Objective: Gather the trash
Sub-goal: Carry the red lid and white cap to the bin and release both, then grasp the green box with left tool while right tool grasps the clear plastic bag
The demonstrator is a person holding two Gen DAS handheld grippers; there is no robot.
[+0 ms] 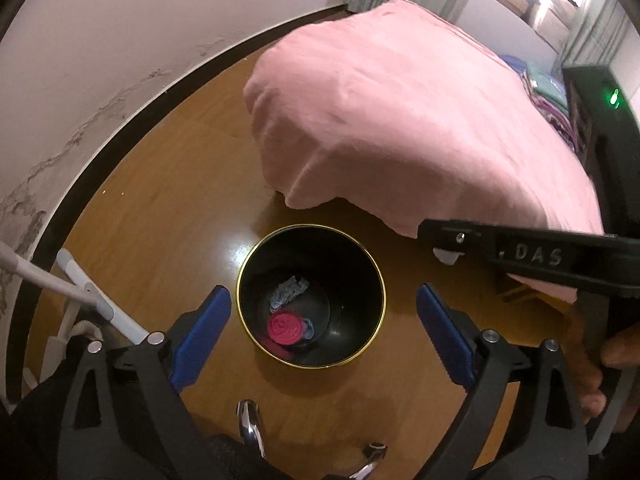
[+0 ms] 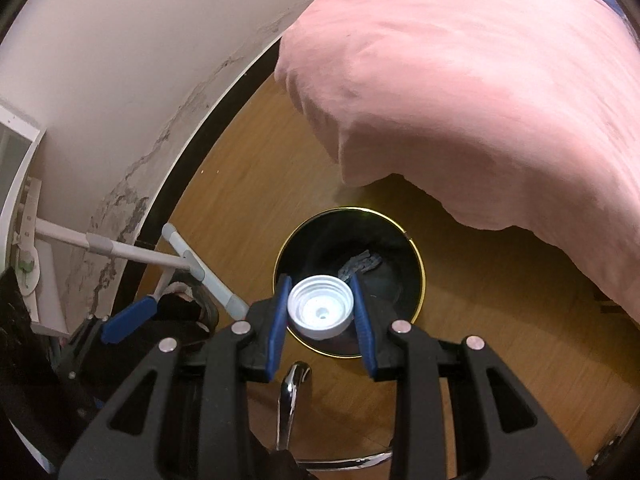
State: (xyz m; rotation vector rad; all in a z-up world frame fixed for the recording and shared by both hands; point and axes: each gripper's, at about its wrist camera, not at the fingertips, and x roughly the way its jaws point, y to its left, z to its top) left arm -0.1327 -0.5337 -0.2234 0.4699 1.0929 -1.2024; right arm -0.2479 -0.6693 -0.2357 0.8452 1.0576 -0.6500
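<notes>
The left gripper (image 1: 324,340) stands wide open and empty above the round black bin with gold rim (image 1: 372,316); the right gripper (image 2: 321,308) grips a white plastic bottle cap (image 2: 320,307).

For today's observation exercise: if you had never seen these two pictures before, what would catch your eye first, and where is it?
First, the big pink bedspread draped over the bed, filling the upper right. Below its hanging edge a black bin with a gold rim stands on the wooden floor, a bright pink lid lying inside. In the right wrist view, the right gripper pinches a white bottle cap between its blue fingers, above the bin's mouth.
</notes>
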